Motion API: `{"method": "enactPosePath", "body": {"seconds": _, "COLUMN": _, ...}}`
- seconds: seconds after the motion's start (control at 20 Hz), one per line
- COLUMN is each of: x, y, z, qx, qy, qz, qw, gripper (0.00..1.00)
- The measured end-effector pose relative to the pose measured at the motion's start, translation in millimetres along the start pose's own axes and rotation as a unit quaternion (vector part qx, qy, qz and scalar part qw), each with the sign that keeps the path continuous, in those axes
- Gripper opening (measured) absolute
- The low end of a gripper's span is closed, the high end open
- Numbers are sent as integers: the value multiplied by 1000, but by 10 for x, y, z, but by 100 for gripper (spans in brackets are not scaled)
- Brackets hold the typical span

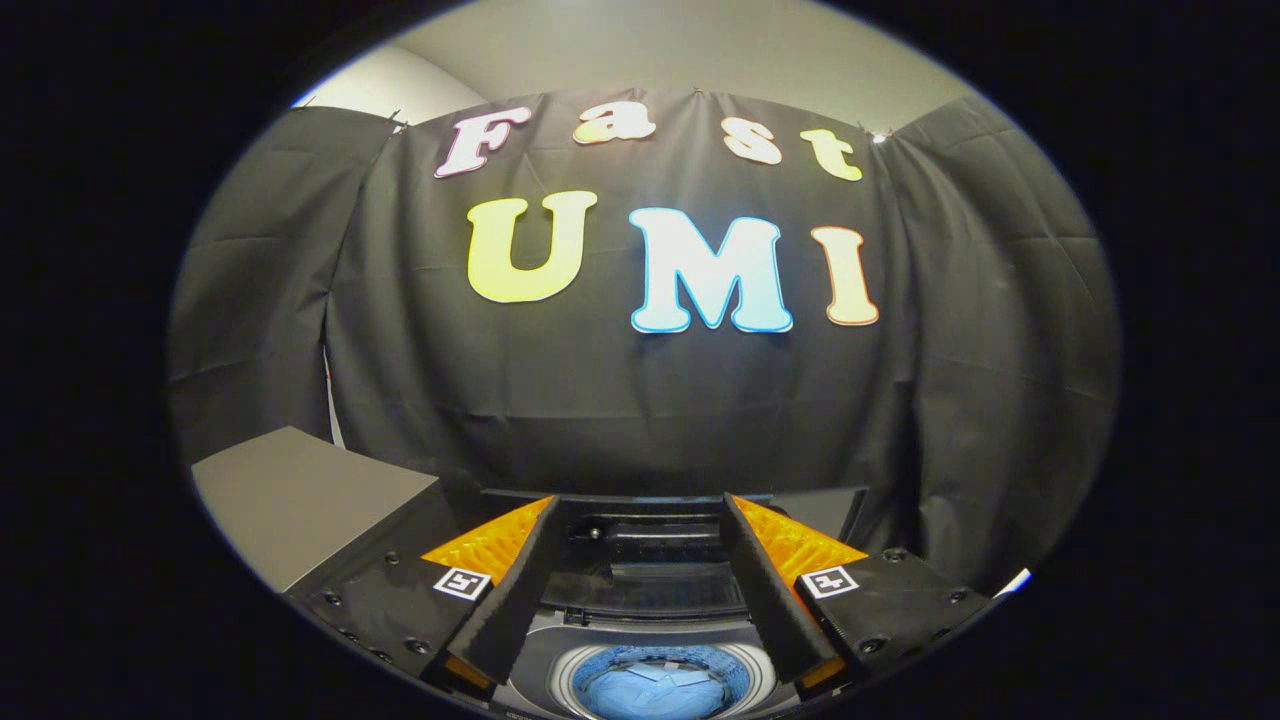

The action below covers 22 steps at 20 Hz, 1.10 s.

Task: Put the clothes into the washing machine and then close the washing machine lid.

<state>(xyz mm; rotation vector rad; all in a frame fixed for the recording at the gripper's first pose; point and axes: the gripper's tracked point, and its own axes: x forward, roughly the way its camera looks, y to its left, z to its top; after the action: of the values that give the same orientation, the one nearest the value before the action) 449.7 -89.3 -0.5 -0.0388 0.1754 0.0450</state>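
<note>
I look down over a top-loading washing machine [545, 665] below the fingers. Its round drum opening holds blue clothes [655, 692], lying inside the tub between and beneath the fingers. The dark lid [650, 585] stands raised behind the opening, between the two fingers. My gripper [640, 502] is open, hovering above the machine, with nothing held between its fingers.
A grey flat-topped box [300, 495] stands to the left of the machine, close to the left finger. The booth's black cloth wall [640, 400] hangs just beyond the machine and wraps around both sides.
</note>
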Motion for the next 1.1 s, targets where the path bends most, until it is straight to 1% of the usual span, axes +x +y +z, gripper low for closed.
{"method": "enactPosePath", "body": {"seconds": 0.1, "x": 130, "y": 53, "z": 55, "qx": -8, "qy": -6, "qz": 6, "qw": 1000, "gripper": 97}}
{"method": "enactPosePath", "body": {"seconds": 0.25, "x": 340, "y": 62, "z": 109, "qx": -21, "qy": -7, "qz": 5, "qw": 1000, "gripper": 99}}
{"method": "enactPosePath", "body": {"seconds": 0.4, "x": 570, "y": 9, "z": 123, "qx": -15, "qy": -3, "qz": -2, "qw": 1000, "gripper": 99}}
{"method": "enactPosePath", "body": {"seconds": 0.65, "x": 970, "y": -105, "z": 59, "qx": -20, "qy": 24, "qz": -18, "qw": 999, "gripper": 99}}
{"method": "enactPosePath", "body": {"seconds": 0.85, "x": 1220, "y": -87, "z": 8, "qx": -4, "qy": 44, "qz": -13, "qw": 999, "gripper": 99}}
{"method": "enactPosePath", "body": {"seconds": 0.95, "x": 1314, "y": -134, "z": -88, "qx": 2, "qy": 61, "qz": -20, "qw": 998, "gripper": 99}}
{"method": "enactPosePath", "body": {"seconds": 1.1, "x": 1398, "y": -159, "z": -160, "qx": 2, "qy": 72, "qz": -20, "qw": 997, "gripper": 99}}
